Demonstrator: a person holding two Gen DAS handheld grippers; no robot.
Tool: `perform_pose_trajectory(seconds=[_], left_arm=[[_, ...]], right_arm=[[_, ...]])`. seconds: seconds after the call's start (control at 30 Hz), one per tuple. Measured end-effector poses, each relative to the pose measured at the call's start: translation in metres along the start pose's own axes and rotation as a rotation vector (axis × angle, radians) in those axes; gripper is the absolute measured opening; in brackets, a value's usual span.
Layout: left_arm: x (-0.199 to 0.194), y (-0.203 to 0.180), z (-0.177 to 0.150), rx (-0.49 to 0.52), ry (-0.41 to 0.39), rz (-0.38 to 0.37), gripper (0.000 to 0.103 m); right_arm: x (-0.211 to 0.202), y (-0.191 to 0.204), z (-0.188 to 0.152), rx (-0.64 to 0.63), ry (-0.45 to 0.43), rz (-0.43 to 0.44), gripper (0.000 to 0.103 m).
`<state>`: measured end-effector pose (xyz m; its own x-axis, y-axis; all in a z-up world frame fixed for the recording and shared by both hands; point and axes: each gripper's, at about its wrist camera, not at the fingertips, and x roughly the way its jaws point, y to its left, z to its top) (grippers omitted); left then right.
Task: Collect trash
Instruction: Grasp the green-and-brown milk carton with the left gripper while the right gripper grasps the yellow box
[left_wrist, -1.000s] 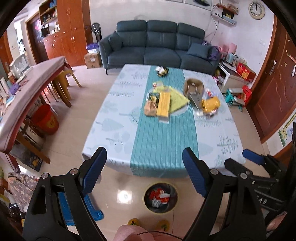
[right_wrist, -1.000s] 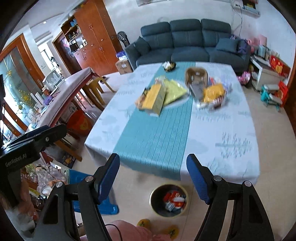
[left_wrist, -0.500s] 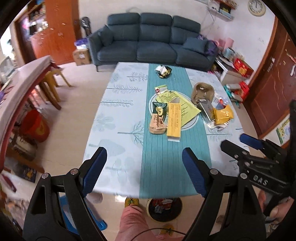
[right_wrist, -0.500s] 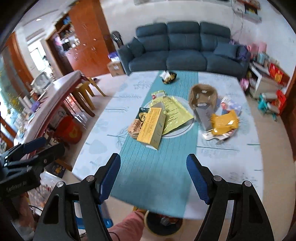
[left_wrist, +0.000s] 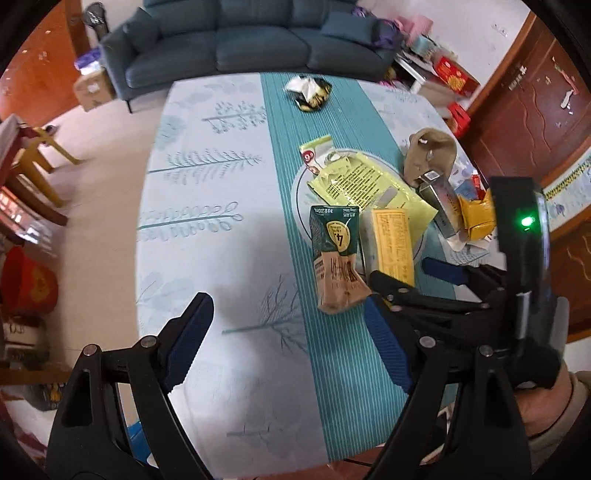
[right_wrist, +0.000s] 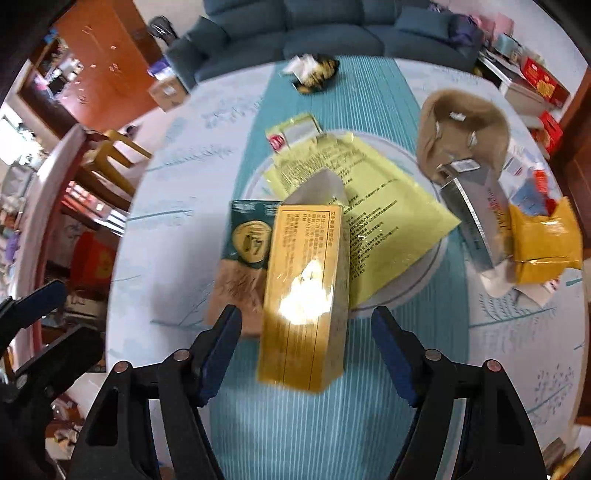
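Both grippers hang over the trash-strewn table, the right one closing around the yellow box.

Taking the yellow box (right_wrist: 306, 295) as the landmark: it lies lengthwise on the teal table runner (right_wrist: 325, 424), its near end between the blue pads of the right gripper (right_wrist: 306, 350), whose jaws are closing but with a gap on each side, so nothing is gripped. Touching the box's left side lies a flattened green-and-tan drink carton (left_wrist: 334, 258); behind and right of the box a pale yellow plastic bag (right_wrist: 373, 206) lies on a round plate (right_wrist: 413, 291). Further right sit a silver box (right_wrist: 476, 218) and an orange-yellow wrapper (right_wrist: 543, 240). The left gripper (left_wrist: 284, 347) is spread wide and empty, over bare tablecloth (left_wrist: 192, 258) left of and nearer than the box.
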<state>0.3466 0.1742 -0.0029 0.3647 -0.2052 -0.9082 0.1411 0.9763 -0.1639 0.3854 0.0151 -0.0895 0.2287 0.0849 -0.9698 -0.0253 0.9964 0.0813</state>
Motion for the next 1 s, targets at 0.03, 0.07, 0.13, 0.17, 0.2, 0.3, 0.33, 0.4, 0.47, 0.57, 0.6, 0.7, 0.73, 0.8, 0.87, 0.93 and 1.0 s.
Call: perform_pose_trajectory(seconds=[0.03, 0.07, 0.13, 0.17, 0.2, 0.3, 0.33, 0.4, 0.47, 0.57, 0.6, 0.7, 0.73, 0.8, 0.87, 0.93, 1.0], left_arm=[[0.007, -0.001, 0.003, 0.008, 0.011, -0.010, 0.081], [0.015, -0.001, 0.006, 0.015, 0.024, -0.018, 0.081], [0.031, -0.003, 0.014, 0.027, 0.052, -0.039, 0.081], [0.041, -0.004, 0.019, 0.032, 0.069, -0.053, 0.081], [0.046, -0.005, 0.020, 0.035, 0.080, -0.063, 0.081], [0.066, -0.012, 0.028, 0.043, 0.124, -0.100, 0.081], [0.075, -0.014, 0.030, 0.042, 0.141, -0.112, 0.081], [0.091, -0.019, 0.033, 0.038, 0.177, -0.128, 0.081], [0.102, -0.025, 0.035, 0.035, 0.203, -0.133, 0.081], [0.120, -0.031, 0.039, 0.030, 0.237, -0.140, 0.081], [0.125, -0.034, 0.039, 0.031, 0.243, -0.140, 0.081], [0.136, -0.041, 0.040, 0.039, 0.247, -0.123, 0.080], [0.139, -0.043, 0.040, 0.040, 0.247, -0.116, 0.073], [0.146, -0.046, 0.040, 0.041, 0.265, -0.111, 0.054], [0.146, -0.049, 0.039, 0.052, 0.241, -0.090, 0.038], [0.147, -0.052, 0.037, 0.064, 0.241, -0.084, 0.039], [0.144, -0.053, 0.036, 0.060, 0.230, -0.082, 0.038]], right_arm=[[0.008, 0.000, 0.003, 0.006, 0.016, -0.010, 0.060], [0.016, -0.001, 0.005, 0.014, 0.032, -0.018, 0.056], [0.024, -0.004, 0.007, 0.024, 0.045, -0.046, 0.044], [0.026, -0.006, 0.007, 0.028, 0.038, -0.064, 0.041], [0.027, -0.008, 0.007, 0.036, 0.033, -0.062, 0.041], [0.025, -0.018, 0.001, 0.076, 0.018, -0.058, 0.040], [0.024, -0.022, -0.001, 0.091, 0.014, -0.059, 0.040], [0.022, -0.031, -0.004, 0.124, 0.009, -0.055, 0.039], [0.021, -0.039, -0.009, 0.155, 0.001, -0.054, 0.039], [0.016, -0.048, -0.016, 0.188, -0.004, -0.056, 0.039], [0.013, -0.051, -0.019, 0.195, -0.005, -0.055, 0.039], [0.007, -0.059, -0.028, 0.219, -0.011, -0.054, 0.039], [0.004, -0.061, -0.029, 0.224, -0.013, -0.052, 0.039], [0.000, -0.065, -0.033, 0.228, -0.017, -0.050, 0.039], [-0.003, -0.068, -0.035, 0.234, -0.024, -0.046, 0.039], [-0.007, -0.070, -0.037, 0.241, -0.027, -0.037, 0.039], [-0.011, -0.072, -0.037, 0.245, -0.035, -0.028, 0.039]])
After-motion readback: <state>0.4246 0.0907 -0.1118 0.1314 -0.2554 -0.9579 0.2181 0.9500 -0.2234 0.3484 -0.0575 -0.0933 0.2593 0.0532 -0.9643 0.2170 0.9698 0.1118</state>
